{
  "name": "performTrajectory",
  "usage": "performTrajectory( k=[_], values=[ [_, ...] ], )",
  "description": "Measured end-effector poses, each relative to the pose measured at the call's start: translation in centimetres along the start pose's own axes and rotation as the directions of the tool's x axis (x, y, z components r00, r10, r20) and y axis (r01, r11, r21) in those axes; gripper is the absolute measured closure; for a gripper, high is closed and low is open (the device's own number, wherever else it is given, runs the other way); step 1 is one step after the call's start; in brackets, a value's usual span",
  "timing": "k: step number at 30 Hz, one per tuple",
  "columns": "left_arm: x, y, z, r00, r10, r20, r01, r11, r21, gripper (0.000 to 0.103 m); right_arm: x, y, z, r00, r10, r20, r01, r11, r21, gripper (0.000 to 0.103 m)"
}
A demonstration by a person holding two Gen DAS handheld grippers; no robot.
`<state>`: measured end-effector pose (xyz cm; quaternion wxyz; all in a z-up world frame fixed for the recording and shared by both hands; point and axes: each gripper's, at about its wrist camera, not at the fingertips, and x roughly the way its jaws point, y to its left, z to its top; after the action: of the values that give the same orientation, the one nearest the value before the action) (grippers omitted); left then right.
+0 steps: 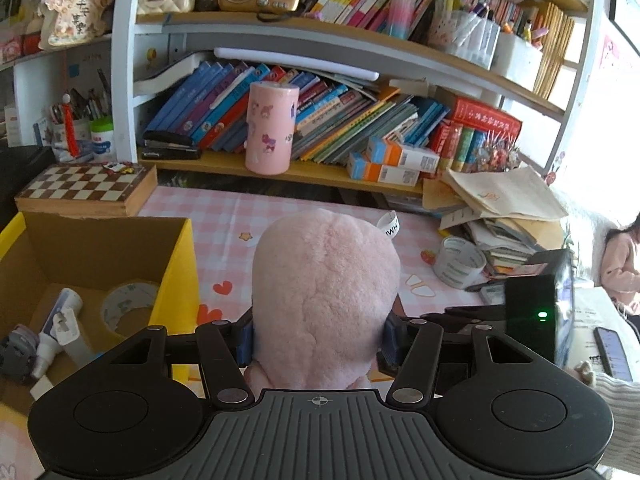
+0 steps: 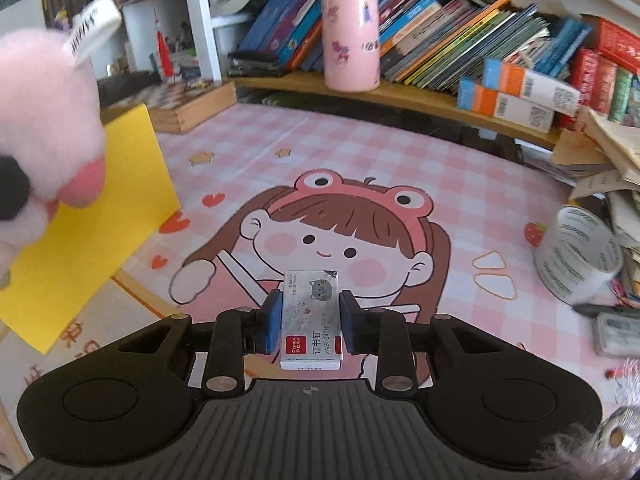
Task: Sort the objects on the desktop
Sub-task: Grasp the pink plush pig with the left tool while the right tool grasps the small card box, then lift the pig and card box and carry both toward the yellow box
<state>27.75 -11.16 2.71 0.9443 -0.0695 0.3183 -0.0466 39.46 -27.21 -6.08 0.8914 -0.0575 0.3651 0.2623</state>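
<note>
Gripping, left tongs [image 1: 318, 344]: pink plush toy [image 1: 326, 296], yellow box [image 1: 176, 272] wall left
Gripping, right tongs [image 2: 307, 320]: staple box [image 2: 310, 316], bare surface [image 2: 360, 168] ahead, tape roll [image 2: 576, 256] right

We are gripping a pink plush toy [image 1: 326, 300] between our left gripper's [image 1: 320, 344] blue pads [image 1: 245, 342]. Left of the claw, a yellow cardboard box [image 1: 178, 276] is holding a tape roll [image 1: 128, 306] and tubes.

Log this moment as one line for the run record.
left gripper: shut on pink plush toy | right gripper: shut on staple box | yellow box: holds tape roll
</note>
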Motion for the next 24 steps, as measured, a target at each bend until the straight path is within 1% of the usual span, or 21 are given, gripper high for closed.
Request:
performTrajectory(
  k=[3,6,10,12,18,24],
  values=[
    [-1.2,0.3,-0.4,1.0,-0.001,0.021,0.001,1.0,-0.022,0.046,-1.8,0.3,-0.3,1.0,-0.011,0.023,0.011,1.0,0.022,0.076],
    [-2.5,0.5,-0.8,0.999,0.001,0.045,0.0,1.0,-0.02,0.046,-3.5,0.7,-0.7,0.999,-0.019,0.042,0.017,0.999,0.043,0.076],
    [-4.1,0.1,-1.5,0.997,-0.003,0.071,0.0,0.999,0.041,0.046,-5.7,1.5,-1.2,0.997,-0.039,0.063,0.035,0.998,0.056,0.076],
    [-4.8,0.0,-1.9,0.997,-0.025,0.076,0.02,0.998,0.062,0.046,-6.6,2.0,-1.5,0.996,-0.051,0.07,0.047,0.997,0.061,0.076],
    [-6.6,0.5,-3.1,0.993,-0.095,0.072,0.089,0.993,0.082,0.046,-8.9,4.1,-2.6,0.992,-0.096,0.083,0.089,0.993,0.08,0.076],
    [-8.6,2.4,-3.9,0.988,-0.14,0.072,0.133,0.987,0.096,0.046,-10.6,6.7,-3.3,0.988,-0.13,0.081,0.12,0.986,0.114,0.076]
  ],
)
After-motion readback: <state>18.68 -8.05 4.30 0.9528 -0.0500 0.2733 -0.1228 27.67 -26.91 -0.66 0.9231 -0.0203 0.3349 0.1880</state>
